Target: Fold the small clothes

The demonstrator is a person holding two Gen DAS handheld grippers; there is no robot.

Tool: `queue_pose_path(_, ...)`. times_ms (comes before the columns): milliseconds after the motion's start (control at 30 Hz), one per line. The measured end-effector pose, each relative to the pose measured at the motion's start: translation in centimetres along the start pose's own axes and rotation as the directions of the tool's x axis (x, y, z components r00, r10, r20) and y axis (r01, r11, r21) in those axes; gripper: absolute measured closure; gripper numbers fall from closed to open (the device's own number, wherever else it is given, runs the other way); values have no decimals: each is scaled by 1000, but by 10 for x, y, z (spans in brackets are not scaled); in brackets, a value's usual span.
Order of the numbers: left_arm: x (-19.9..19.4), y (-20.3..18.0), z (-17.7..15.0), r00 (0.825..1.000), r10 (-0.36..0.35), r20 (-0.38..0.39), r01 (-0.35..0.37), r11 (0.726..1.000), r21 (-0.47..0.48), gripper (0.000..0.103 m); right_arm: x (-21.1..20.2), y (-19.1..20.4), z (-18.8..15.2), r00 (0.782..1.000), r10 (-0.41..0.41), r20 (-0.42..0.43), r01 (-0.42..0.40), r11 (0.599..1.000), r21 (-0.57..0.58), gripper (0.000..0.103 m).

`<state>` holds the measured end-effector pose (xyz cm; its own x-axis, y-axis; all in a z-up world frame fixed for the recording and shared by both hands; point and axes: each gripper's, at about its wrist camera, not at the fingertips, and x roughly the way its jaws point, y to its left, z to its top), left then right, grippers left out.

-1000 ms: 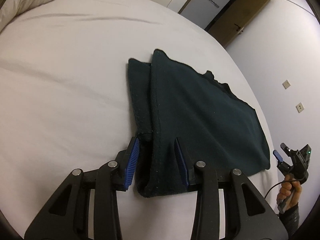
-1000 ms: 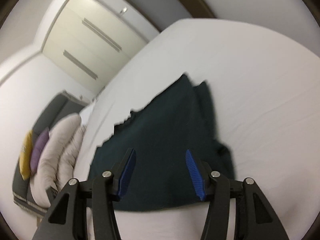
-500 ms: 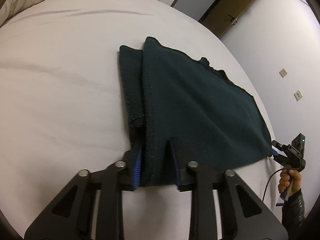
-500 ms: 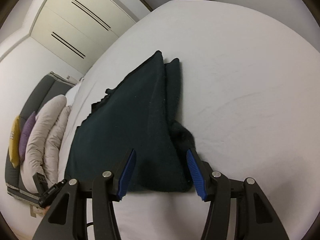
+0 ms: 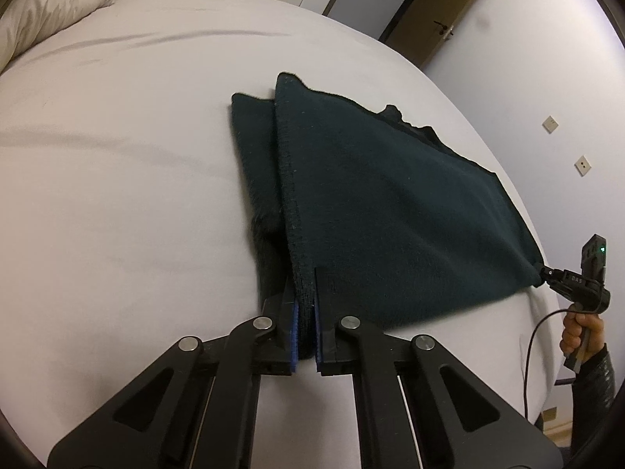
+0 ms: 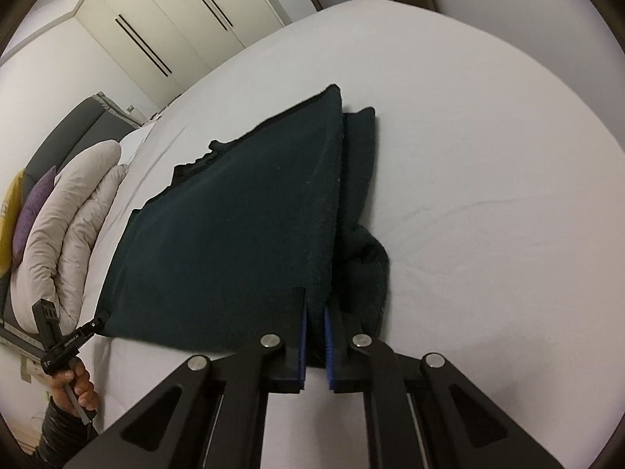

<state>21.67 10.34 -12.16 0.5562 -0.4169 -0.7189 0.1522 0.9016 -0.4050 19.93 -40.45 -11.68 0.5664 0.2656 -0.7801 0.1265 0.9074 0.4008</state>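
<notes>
Dark-green garment (image 5: pixel 390 211): flat on the bed (image 5: pixel 117 195)
left gripper (image 5: pixel 304 293): just clamped a near corner
right gripper (image 6: pixel 314 312): snapped onto the other corner
next: probably lift and fold

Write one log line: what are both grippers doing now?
left gripper: shut on dark green garment | right gripper: shut on dark green garment | bed

the left wrist view sits close behind its own fingers, looking steeply down over the near left corner of the dark cloth (image 5: pixel 390 211) and across the bed (image 5: pixel 117 156) toward a door (image 5: pixel 441 19). the right wrist view looks down likewise from the cloth's other near corner, facing the wardrobe (image 6: pixel 156 19). both share the cloth and bed, and each sees the other gripper at its frame edge.
</notes>
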Motion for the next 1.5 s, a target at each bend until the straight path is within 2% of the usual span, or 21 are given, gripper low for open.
queue_pose_path(167,1,12,-18,1000,-20,-9,20,999,-49,99,2,-18,-13,1000,-15,-14,16,999,50,96)
queue_pose_path(267,0,12,-20,1000,-19,-6,18,998,-60,99,6,-33,-19,1000,26,-1,-25,993,114,96)
queue_pose_path(433,5,13,-17,1000,-19,-12,18,998,-65,96,5,-38,-18,999,39,17,-41,989,145,95)
queue_pose_path(533,-4,24,-14,998,-64,-13,62,989,-131,95,1,-43,-18,997,70,16,-72,980,185,87)
queue_pose_path(600,-14,26,-13,999,-42,-9,41,992,-123,94,-14,-40,-20,999,24,42,-31,983,180,77)
queue_pose_path(633,-22,25,-14,1000,-8,0,8,994,-105,93,-18,-39,-20,999,-12,52,3,984,176,63)
queue_pose_path(700,-36,18,-9,998,54,39,-52,997,-66,93,-34,-34,-18,991,-90,102,72,982,173,62)
queue_pose_path(767,-46,4,4,994,72,88,-71,997,-18,93,-42,-28,-12,988,-60,142,35,984,176,62)
queue_pose_path(833,-46,-14,24,991,52,125,-56,998,31,93,-42,-10,-2,985,2,172,-27,989,146,62)
queue_pose_path(967,-6,-58,78,989,20,146,-43,986,161,93,-6,40,24,985,111,130,-119,991,56,62)
queue_pose_path(1033,29,-63,100,996,-17,82,4,988,153,93,16,56,32,980,160,114,-166,985,39,62)
queue_pose_path(1067,53,-64,110,999,0,37,-6,989,145,93,30,65,34,977,188,103,-192,981,33,62)
queue_pose_path(1100,76,-62,116,999,48,3,-48,989,141,93,47,72,38,971,223,82,-226,974,32,62)
queue_pose_path(1167,106,-47,118,989,137,-54,-131,987,92,93,73,81,41,970,240,50,-242,970,35,62)
queue_pose_path(1267,110,-29,114,995,99,-29,-98,994,51,93,100,84,49,975,222,30,-223,974,41,64)
queue_pose_path(1400,101,-39,96,978,209,26,-210,969,129,94,106,73,66,969,236,77,-243,965,97,64)
queue_pose_path(1500,97,-29,91,980,195,36,-197,977,78,94,108,73,70,966,241,95,-250,964,96,62)
